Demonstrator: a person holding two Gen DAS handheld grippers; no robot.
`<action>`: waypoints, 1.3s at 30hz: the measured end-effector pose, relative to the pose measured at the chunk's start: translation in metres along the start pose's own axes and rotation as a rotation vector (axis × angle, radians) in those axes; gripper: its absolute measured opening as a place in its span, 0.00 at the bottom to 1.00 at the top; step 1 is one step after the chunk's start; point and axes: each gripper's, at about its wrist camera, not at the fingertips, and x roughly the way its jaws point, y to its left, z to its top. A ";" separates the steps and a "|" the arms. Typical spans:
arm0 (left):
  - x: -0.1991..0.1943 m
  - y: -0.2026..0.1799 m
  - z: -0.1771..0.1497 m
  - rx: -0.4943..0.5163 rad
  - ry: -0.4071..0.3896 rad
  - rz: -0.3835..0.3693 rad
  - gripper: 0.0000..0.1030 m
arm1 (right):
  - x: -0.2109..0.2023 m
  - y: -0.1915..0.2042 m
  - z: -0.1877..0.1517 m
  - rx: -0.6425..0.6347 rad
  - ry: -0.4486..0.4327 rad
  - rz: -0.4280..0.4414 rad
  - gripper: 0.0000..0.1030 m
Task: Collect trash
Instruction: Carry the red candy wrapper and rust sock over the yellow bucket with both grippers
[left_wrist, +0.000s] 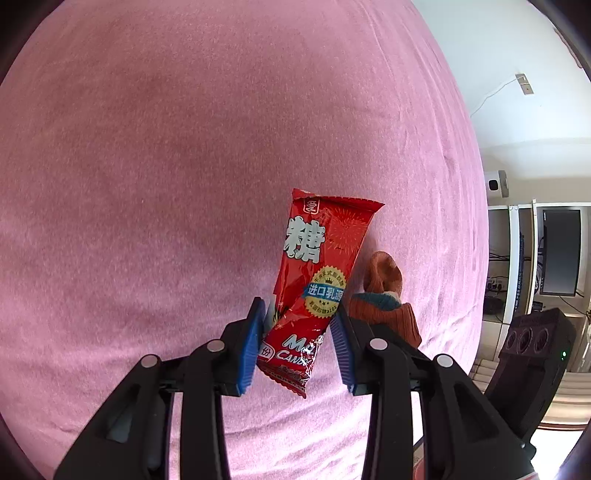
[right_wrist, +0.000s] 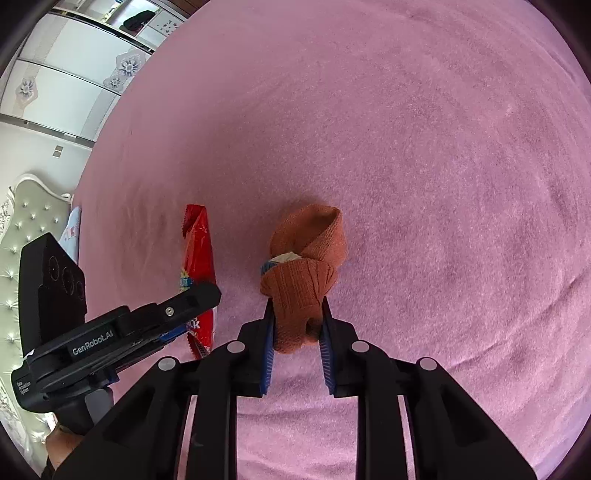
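Item 1, left gripper (left_wrist: 298, 325): black frame, blue ribbed pads (left_wrist: 251, 347). Jaws closed narrowly on a candy wrapper (left_wrist: 314, 273), clamped at its lower third.

Item 2, candy wrapper: long, flat, glossy red foil packet with crimped serrated ends. Large white Chinese character near the top, gold firework pattern, round gold seal crossed by a blue banner, white lettering "CAND…" near the bottom. Held nearly upright, tilted slightly right, above the pink bedspread (left_wrist: 166, 166); whether its upper end touches the fabric cannot be told. In the right wrist view it appears edge-on (right_wrist: 199, 251), left of the sock.

Item 3, rust-orange knitted sock (right_wrist: 306, 266): ribbed cuff, blue and cream stripe at the fold, folded over on itself. Just right of the wrapper.

Item 4, right gripper (right_wrist: 297, 321): same build. Jaws closed narrowly on the sock's lower end, pads pressing both sides.

Item 5, surroundings: padded headboard (right_wrist: 33, 221) at left, wardrobe doors (right_wrist: 74, 74) beyond; dark monitor (left_wrist: 559, 251) at right.
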 end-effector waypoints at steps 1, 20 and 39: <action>0.001 -0.002 -0.001 0.000 0.003 -0.001 0.35 | -0.004 0.002 -0.006 -0.007 0.000 0.005 0.20; -0.074 0.017 -0.175 0.084 0.073 0.013 0.35 | -0.091 0.008 -0.191 -0.008 0.025 0.035 0.20; -0.101 -0.017 -0.337 0.331 0.147 -0.004 0.35 | -0.165 -0.029 -0.341 0.156 -0.125 0.003 0.20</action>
